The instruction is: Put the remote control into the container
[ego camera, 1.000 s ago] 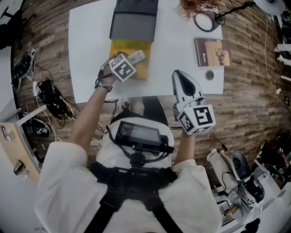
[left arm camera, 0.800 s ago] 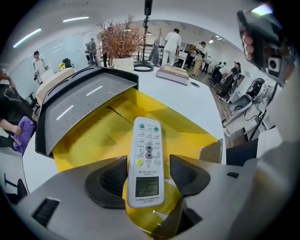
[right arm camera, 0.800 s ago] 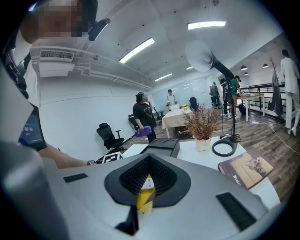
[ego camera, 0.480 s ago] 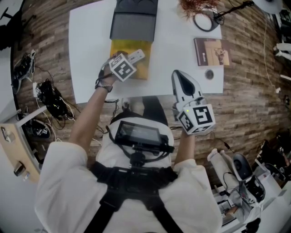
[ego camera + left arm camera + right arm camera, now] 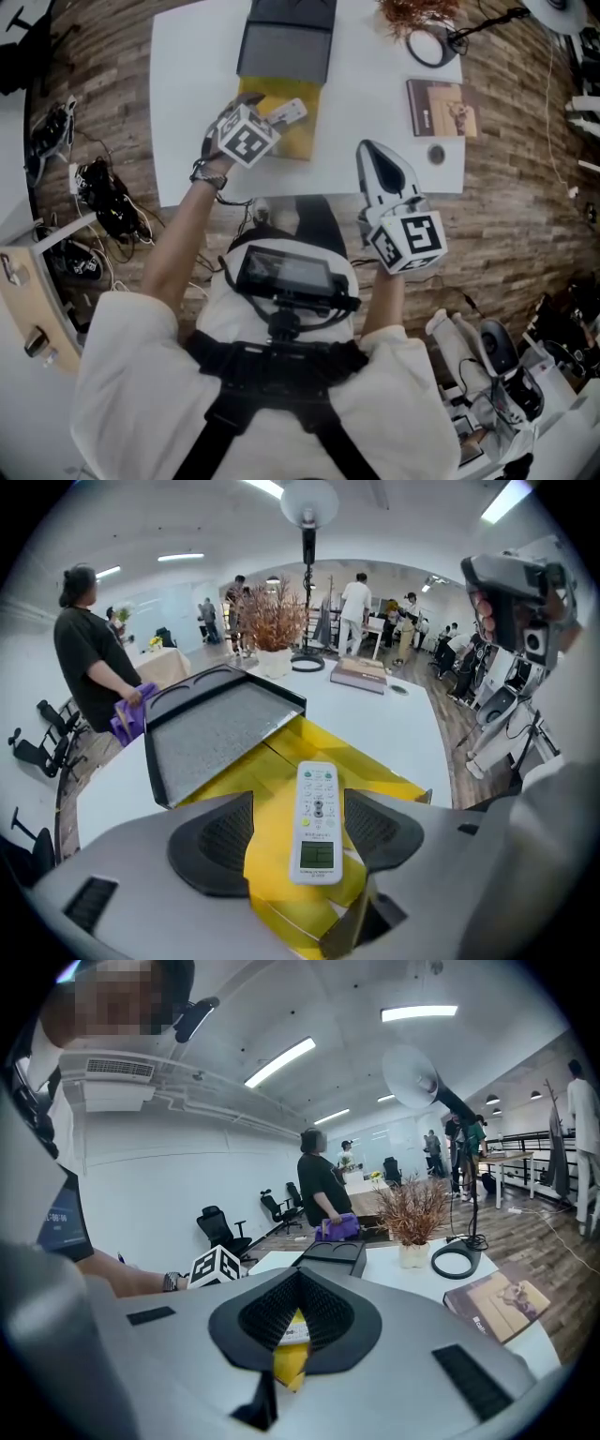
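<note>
A white remote control [image 5: 317, 822] [image 5: 287, 112] lies face up in the yellow container [image 5: 267, 794] [image 5: 292, 142] on the white table. My left gripper [image 5: 295, 834] [image 5: 251, 127] hovers just above it. Its jaws have just been opening and now stand wide. The remote shows between the two dark pads [image 5: 214, 841], which do not touch it. My right gripper [image 5: 298, 1279] [image 5: 373, 155] hangs at the table's near edge, to the right of the container, with its fingertips together and nothing in them.
A dark lid or tray [image 5: 286, 42] [image 5: 216, 728] lies just behind the container. At the far right stand a brown book [image 5: 441, 106], a lamp's ring base [image 5: 431, 45] and a dried plant [image 5: 412, 11]. People [image 5: 89, 667] stand beyond the table.
My left gripper has lifted a little off the remote, which stays lying in the yellow container. The right gripper has kept still.
</note>
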Tool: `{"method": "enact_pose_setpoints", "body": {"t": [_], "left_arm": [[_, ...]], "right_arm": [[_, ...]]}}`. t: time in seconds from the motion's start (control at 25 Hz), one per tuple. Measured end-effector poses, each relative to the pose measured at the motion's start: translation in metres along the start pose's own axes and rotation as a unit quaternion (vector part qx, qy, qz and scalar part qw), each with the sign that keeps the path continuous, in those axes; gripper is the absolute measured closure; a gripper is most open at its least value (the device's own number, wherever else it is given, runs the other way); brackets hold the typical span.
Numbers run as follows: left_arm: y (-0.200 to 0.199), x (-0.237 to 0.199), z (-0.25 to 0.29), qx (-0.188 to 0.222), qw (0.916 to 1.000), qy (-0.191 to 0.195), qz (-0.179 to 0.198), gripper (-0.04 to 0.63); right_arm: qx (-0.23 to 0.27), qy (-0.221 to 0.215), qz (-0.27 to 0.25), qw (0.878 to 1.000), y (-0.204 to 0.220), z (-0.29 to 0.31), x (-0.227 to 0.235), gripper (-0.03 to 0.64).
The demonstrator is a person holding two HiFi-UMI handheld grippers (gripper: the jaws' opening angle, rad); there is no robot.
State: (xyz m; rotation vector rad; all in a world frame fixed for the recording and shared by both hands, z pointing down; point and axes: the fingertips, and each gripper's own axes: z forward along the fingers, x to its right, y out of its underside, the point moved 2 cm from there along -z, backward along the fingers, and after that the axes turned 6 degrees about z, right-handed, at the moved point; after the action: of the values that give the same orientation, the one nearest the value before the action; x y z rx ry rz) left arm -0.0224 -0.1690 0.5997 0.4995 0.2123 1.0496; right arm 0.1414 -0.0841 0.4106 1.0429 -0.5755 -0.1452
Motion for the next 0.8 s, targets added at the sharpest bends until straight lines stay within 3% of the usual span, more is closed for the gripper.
{"method": "enact_pose_setpoints", "body": {"t": [0.44,0.8], "left_arm": [[-0.009,-0.007,-0.053,0.088,0.9950,-0.022,-0.042,0.309],[-0.030,-0.012,-0.126,0.210,0.9751,-0.037,-0.060,0.350]], "right_arm": [[0.003,-0.006,-0.017,1.000,-0.001,0.002,-0.028,0.614],[0.024,-0.008,-0.032,0.999,-0.013,-0.004,-0.056,0.614]]}}
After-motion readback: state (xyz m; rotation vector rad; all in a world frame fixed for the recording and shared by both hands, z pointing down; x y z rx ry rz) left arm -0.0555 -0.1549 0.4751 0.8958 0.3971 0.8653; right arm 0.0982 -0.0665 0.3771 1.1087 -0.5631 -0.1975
